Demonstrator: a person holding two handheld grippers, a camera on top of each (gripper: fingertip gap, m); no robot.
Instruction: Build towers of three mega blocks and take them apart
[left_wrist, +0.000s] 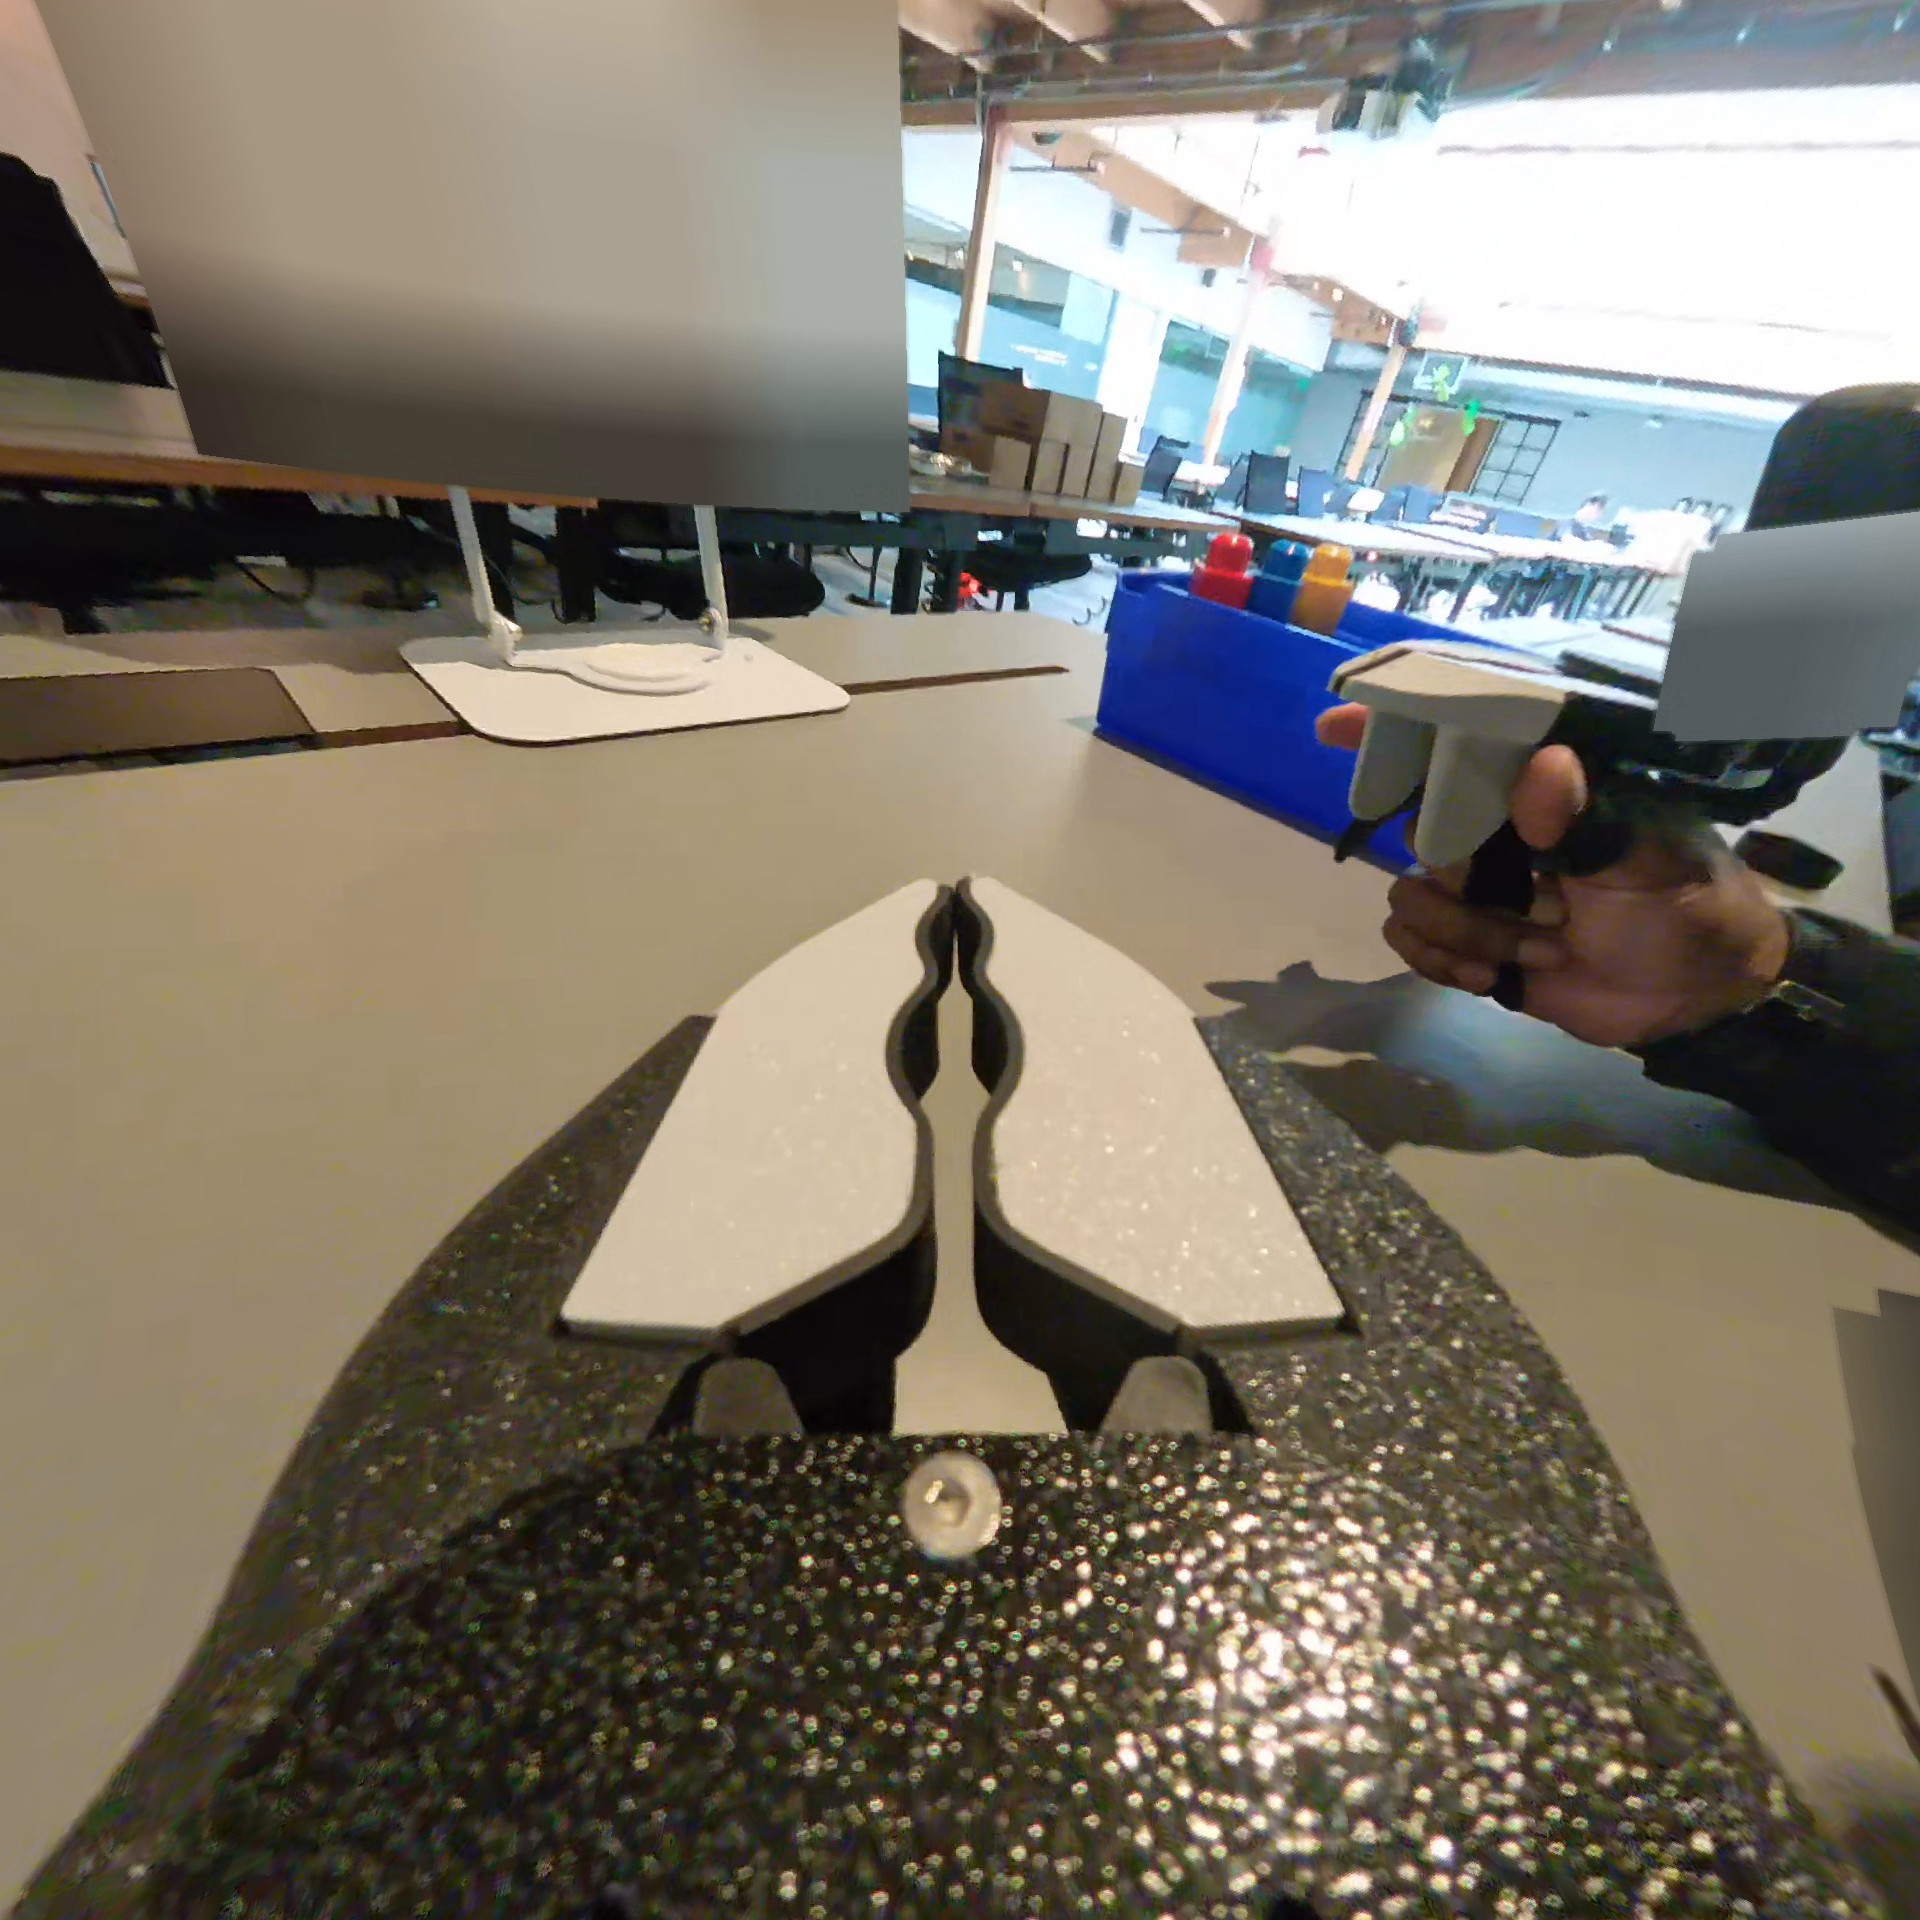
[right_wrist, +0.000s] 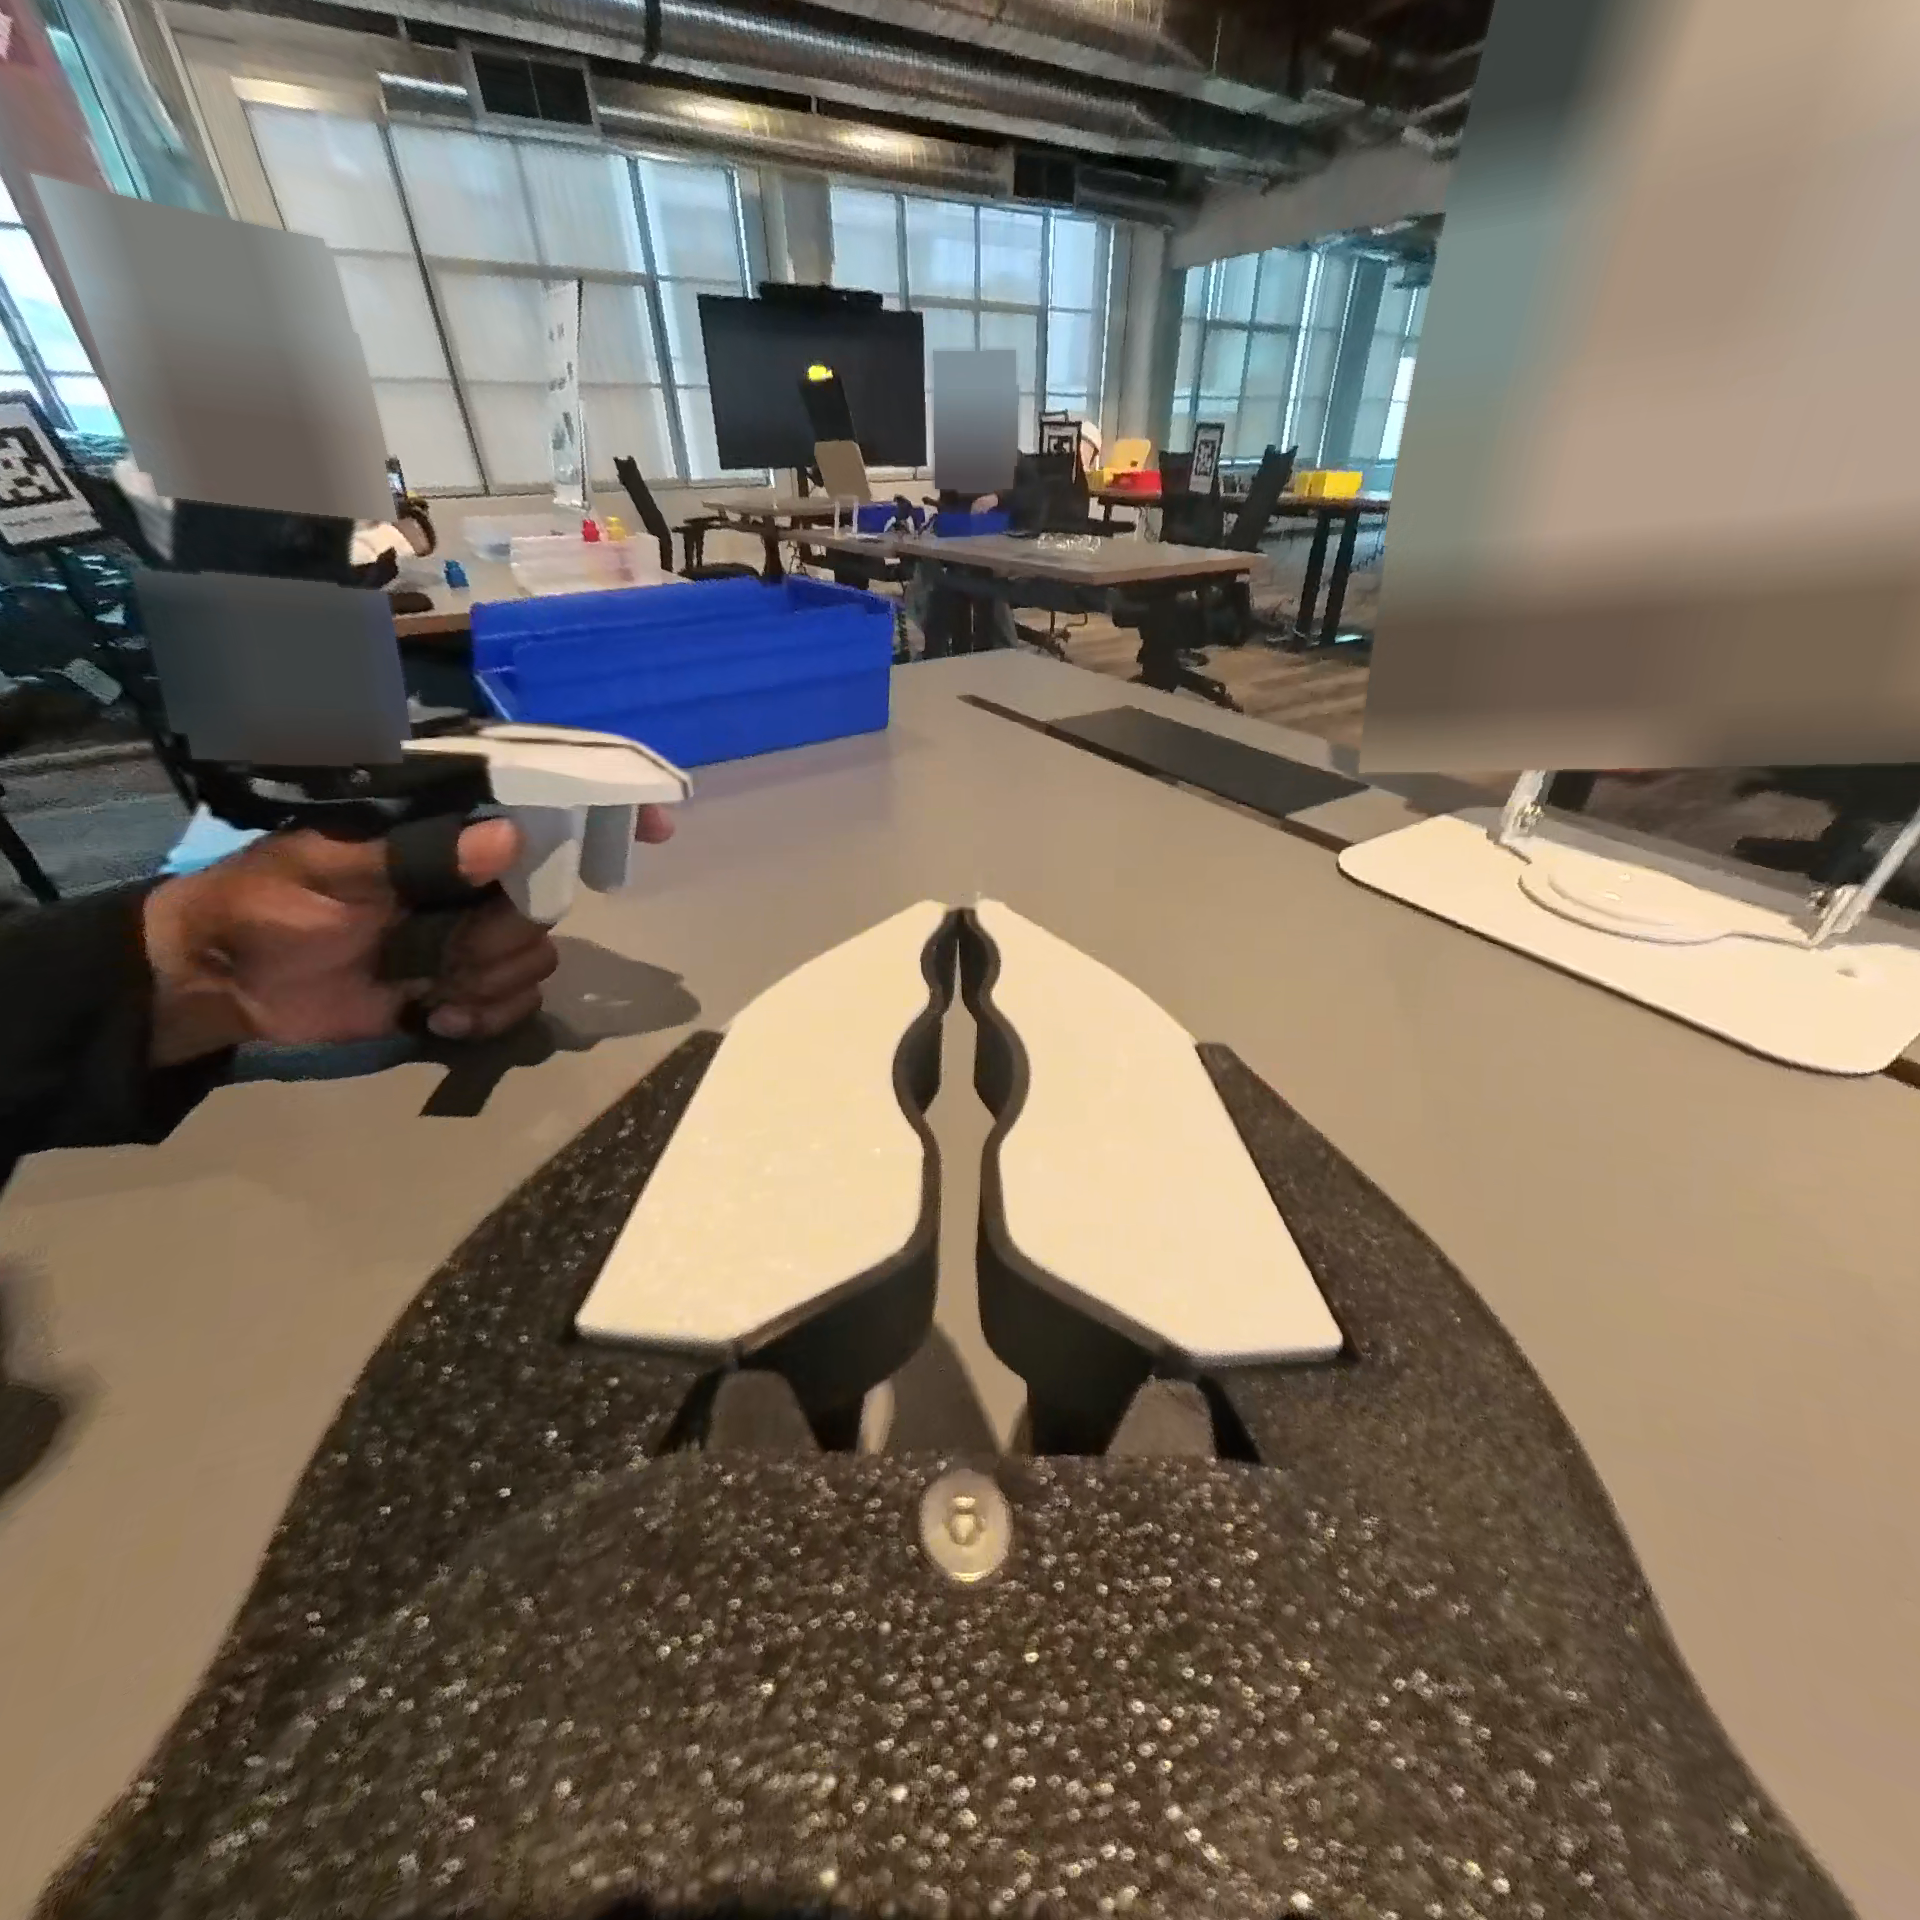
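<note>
Three mega blocks stand side by side in a blue bin (left_wrist: 1216, 696) at the far right of the grey table: a red block (left_wrist: 1224, 569), a blue block (left_wrist: 1282, 580) and an orange block (left_wrist: 1326, 588). Only their tops show above the rim. My left gripper (left_wrist: 954, 889) is shut and empty, low over the bare table, well short of the bin. My right gripper (right_wrist: 964, 916) is also shut and empty over the table. Each shows in the other's view, held in a hand: the right gripper (left_wrist: 1347, 682) just in front of the bin, the left gripper (right_wrist: 677, 781) before the blue bin (right_wrist: 686, 665).
A monitor on a white stand base (left_wrist: 623, 681) stands at the table's far side; it also shows in the right wrist view (right_wrist: 1621, 935). A dark cable slot (right_wrist: 1195, 758) runs along the back of the table. Other desks, chairs and boxes fill the room behind. Tip to tip, the grippers are about 15 centimeters apart.
</note>
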